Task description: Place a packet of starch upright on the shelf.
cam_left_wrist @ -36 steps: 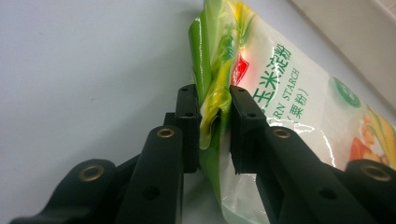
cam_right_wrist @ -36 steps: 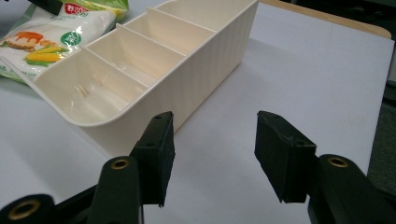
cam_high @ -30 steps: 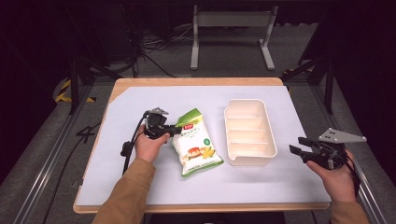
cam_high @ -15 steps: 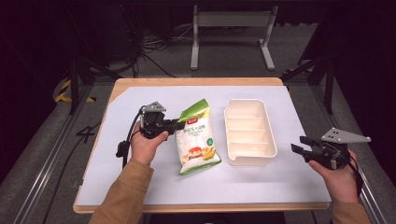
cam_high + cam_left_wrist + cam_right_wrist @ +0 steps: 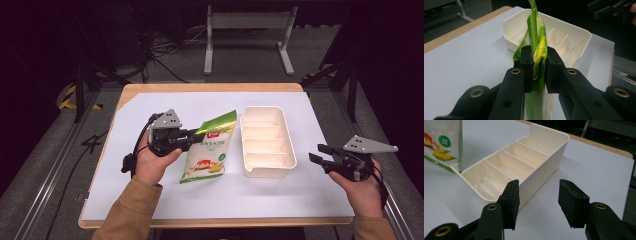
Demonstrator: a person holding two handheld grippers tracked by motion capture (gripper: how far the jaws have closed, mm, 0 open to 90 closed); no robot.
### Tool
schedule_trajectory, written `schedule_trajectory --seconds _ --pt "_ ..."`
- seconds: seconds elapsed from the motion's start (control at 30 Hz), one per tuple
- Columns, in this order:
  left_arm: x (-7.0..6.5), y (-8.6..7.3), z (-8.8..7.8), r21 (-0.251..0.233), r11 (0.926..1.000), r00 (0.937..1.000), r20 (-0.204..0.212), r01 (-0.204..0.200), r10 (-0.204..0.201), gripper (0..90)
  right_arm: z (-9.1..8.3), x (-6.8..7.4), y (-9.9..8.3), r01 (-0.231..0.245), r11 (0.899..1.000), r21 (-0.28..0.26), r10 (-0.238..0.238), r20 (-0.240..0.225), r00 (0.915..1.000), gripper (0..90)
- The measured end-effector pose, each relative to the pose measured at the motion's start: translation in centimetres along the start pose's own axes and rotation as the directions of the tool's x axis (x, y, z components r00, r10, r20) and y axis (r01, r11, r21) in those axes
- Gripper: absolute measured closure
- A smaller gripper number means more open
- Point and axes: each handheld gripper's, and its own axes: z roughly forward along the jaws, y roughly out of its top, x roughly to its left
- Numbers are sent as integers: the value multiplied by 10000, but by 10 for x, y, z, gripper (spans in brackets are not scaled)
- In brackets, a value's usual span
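A green and white snack bag (image 5: 209, 148) with a corn picture lies left of a cream divided tray (image 5: 266, 142) on the white table mat. My left gripper (image 5: 192, 138) is shut on the bag's left edge; in the left gripper view the green foil (image 5: 536, 47) is pinched between the black pads (image 5: 527, 67) and stands up on edge. My right gripper (image 5: 316, 154) hovers open off the tray's right side, near the table's right edge. In the right gripper view its jaws stand wide apart around the tray's near corner (image 5: 524, 185), with nothing between them.
The tray has several empty compartments (image 5: 506, 165). The white mat (image 5: 150, 190) covers a wooden table top (image 5: 210, 87). Dark floor, cables and a metal stand (image 5: 247, 30) lie beyond the far edge.
The left gripper has lifted and tilted the bag's left edge, turning the bag slightly toward the tray. The right gripper has stayed about where it was, open.
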Motion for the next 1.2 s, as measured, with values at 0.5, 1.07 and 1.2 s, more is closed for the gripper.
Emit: schedule_trajectory --seconds 0.5,1.07,1.2 --pt "-13 10 -25 -775 9944 9960 474 -721 759 796 13 38 37 492 9959 -758 -641 -2084 9759 494" --pt "-34 18 -37 -1348 9797 9789 1200 -1487 1651 797 51 83 84 1246 9872 -997 -1554 -4224 8930 426" --pt "-39 20 -38 -1447 9757 9738 1335 -1645 1839 797 56 93 90 1446 9833 -1106 -1795 -4550 8722 412"
